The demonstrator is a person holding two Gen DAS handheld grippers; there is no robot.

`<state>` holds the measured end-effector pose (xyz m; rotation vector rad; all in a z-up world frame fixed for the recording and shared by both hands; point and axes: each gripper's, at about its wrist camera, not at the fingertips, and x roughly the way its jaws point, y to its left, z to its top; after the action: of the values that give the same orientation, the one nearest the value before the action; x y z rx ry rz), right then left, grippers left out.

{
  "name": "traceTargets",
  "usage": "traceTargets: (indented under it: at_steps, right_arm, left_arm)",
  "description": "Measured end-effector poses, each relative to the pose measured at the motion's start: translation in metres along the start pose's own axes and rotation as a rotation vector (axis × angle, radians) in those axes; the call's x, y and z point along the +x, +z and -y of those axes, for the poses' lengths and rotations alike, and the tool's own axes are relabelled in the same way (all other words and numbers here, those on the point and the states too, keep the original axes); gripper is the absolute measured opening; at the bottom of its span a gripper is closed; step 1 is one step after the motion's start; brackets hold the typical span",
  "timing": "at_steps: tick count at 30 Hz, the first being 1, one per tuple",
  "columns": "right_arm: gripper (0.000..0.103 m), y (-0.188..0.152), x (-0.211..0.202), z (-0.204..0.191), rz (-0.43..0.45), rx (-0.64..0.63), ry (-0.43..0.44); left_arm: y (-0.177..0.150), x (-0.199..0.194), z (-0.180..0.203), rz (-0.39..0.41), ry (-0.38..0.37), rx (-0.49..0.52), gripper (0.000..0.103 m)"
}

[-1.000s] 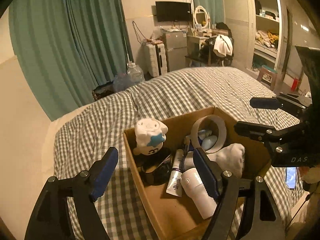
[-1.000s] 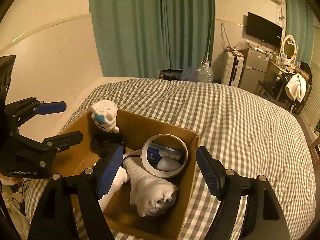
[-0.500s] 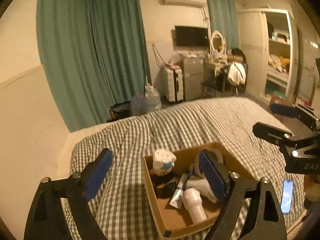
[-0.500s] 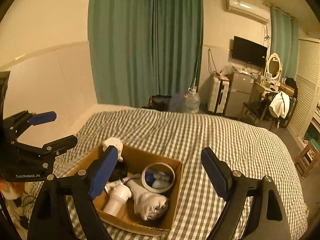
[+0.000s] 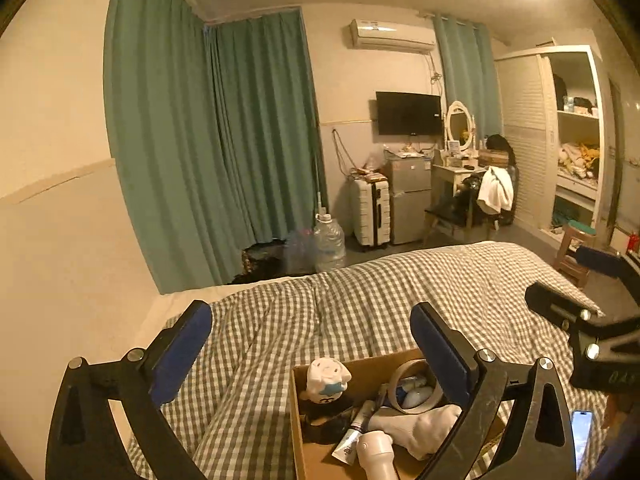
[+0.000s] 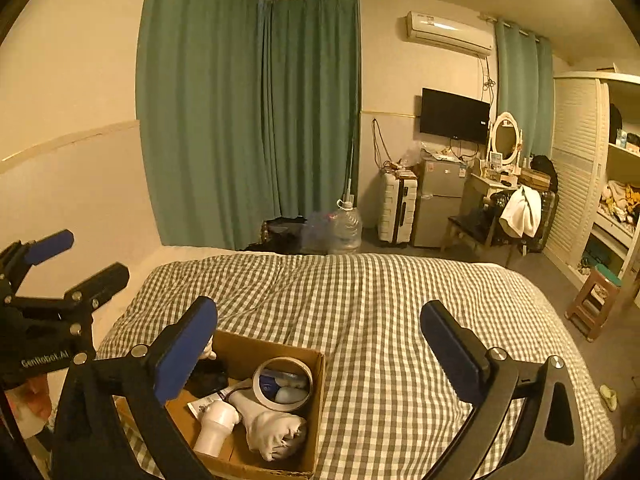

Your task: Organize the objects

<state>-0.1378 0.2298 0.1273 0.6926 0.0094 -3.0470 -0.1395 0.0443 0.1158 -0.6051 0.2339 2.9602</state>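
open cardboard box (image 6: 316,384) on checked bed, tape roll (image 6: 283,384), white sock (image 6: 272,428) inside

One legible marking is found: "GenRobot.AI" in white letters on the black body of the left gripper (image 6: 60,276), at the 9 o'clock edge of the right wrist view. In the left wrist view, the black body of the right gripper (image 5: 580,280), at 4 o'clock, carries a partial marking that appears to read "DAS"; the rest runs out of frame. Print on the tube (image 5: 354,434) in the cardboard box (image 5: 316,456) is too small to read.
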Motion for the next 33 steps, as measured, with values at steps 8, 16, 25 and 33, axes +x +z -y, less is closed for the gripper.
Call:
traceTargets:
  at_steps: [8, 16, 25, 33]
  right_arm:
    - [0.102, -0.031, 0.017, 0.0, -0.018, 0.006, 0.005]
    - [0.102, -0.06, 0.036, 0.0, -0.084, 0.034, 0.007]
    - [0.102, -0.074, 0.045, -0.006, -0.118, 0.028, -0.02]
    - [0.102, -0.077, 0.047, -0.011, -0.131, 0.021, -0.02]
  left_arm:
    - [-0.022, 0.005, 0.002, -0.003, 0.003, -0.081, 0.102]
    - [-0.043, 0.007, 0.017, 0.022, 0.071, -0.002, 0.103]
    - [-0.074, 0.012, 0.009, -0.025, 0.108, -0.018, 0.103]
    - [-0.083, 0.023, -0.004, -0.084, 0.114, -0.072, 0.103]
